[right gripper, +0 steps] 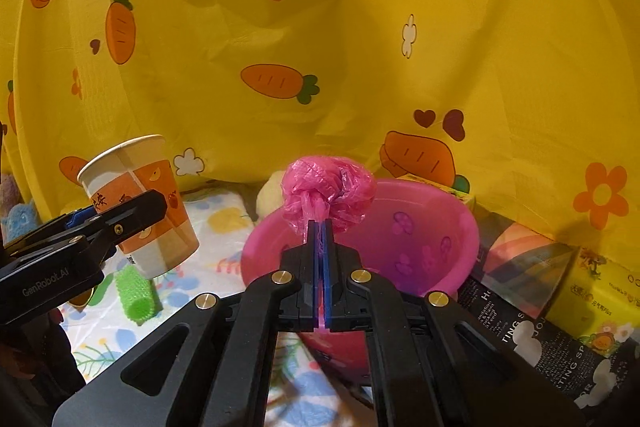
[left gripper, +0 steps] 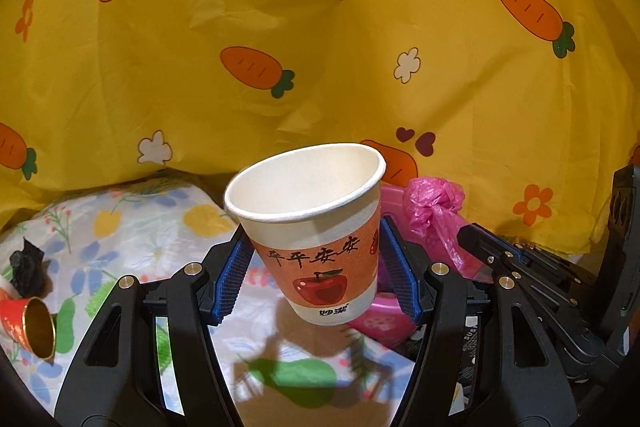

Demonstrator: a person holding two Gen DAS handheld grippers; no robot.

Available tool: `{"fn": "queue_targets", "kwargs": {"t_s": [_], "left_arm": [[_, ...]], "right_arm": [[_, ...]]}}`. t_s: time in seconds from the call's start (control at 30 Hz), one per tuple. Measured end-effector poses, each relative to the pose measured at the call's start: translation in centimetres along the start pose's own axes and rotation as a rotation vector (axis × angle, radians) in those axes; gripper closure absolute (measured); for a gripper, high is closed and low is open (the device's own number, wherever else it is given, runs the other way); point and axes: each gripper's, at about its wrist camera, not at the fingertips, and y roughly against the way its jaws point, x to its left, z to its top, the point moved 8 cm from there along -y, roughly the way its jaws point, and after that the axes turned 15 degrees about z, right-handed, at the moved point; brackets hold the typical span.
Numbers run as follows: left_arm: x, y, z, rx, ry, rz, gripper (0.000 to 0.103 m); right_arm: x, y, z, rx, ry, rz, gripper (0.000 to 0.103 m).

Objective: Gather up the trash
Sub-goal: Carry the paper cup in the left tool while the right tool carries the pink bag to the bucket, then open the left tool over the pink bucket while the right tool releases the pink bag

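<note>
My left gripper [left gripper: 316, 275] is shut on a white and orange paper cup [left gripper: 312, 227] with an apple print, held upright above the flowered cloth. From the right wrist camera the same cup [right gripper: 140, 203] hangs at the left in the left gripper [right gripper: 100, 223]. My right gripper [right gripper: 319, 227] is shut on a crumpled pink plastic bag [right gripper: 328, 191], held over a pink plastic basin [right gripper: 432, 227]. The left wrist camera catches the bag [left gripper: 434, 207] and the right gripper's fingers [left gripper: 492, 247] just right of the cup.
A yellow carrot-print cloth [left gripper: 320, 47] hangs behind. On the flowered sheet [left gripper: 132, 227] lie a red can [left gripper: 28, 323], a black scrap [left gripper: 28, 267] and a green roller [right gripper: 136, 291]. Dark printed boxes [right gripper: 532, 307] and a yellow box [right gripper: 592, 291] sit right of the basin.
</note>
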Motion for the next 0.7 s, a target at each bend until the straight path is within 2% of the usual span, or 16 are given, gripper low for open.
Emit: {"fn": "queue_targets", "kwargs": {"t_s": [0.3,0.7], "left_arm": [[-3.5,-4.6,-0.3,0.057,-0.026,-0.079,0.041],[-6.6,-7.5,-1.4,0.102,-0.051,-0.169,0.041]], "right_arm": [[-3.1,-1.0,-0.1,0.012,-0.033,-0.049,0.101],[-5.0,-2.1,-0.4,0.026,-0.039,-0.087,0.101]]}}
